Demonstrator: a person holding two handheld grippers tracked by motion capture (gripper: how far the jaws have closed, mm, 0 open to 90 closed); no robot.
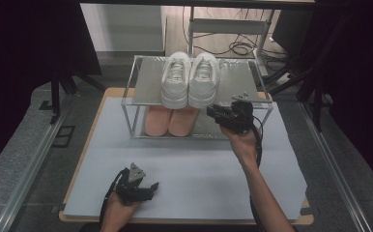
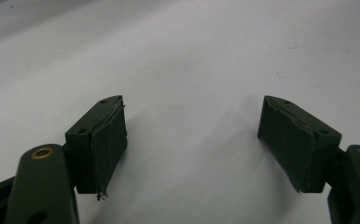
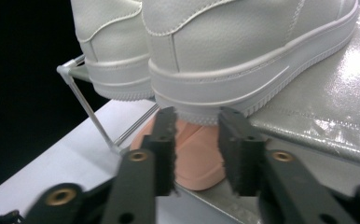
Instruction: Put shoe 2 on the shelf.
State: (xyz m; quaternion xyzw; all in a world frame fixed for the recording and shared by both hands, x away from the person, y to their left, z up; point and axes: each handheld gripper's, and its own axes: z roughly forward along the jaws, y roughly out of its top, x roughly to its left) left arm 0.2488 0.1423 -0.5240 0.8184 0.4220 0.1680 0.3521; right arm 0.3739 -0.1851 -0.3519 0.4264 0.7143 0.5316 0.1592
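High view: right tool (image 1: 213,113) beside white sneakers (image 1: 190,79).

Left gripper (image 2: 192,140) jaws spread wide apart, nothing between them, hovering close over plain white table surface (image 2: 192,56).

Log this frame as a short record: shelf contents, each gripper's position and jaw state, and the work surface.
rack: two-level clear-framed shoe rack on the white mat
top level: pair of white sneakers, heels toward the person
bottom level: pair of pink shoes
left gripper: low over the mat near the front edge, jaws wide open, nothing held
right gripper: at the rack front by the right sneaker's heel, jaws apart, gripping nothing
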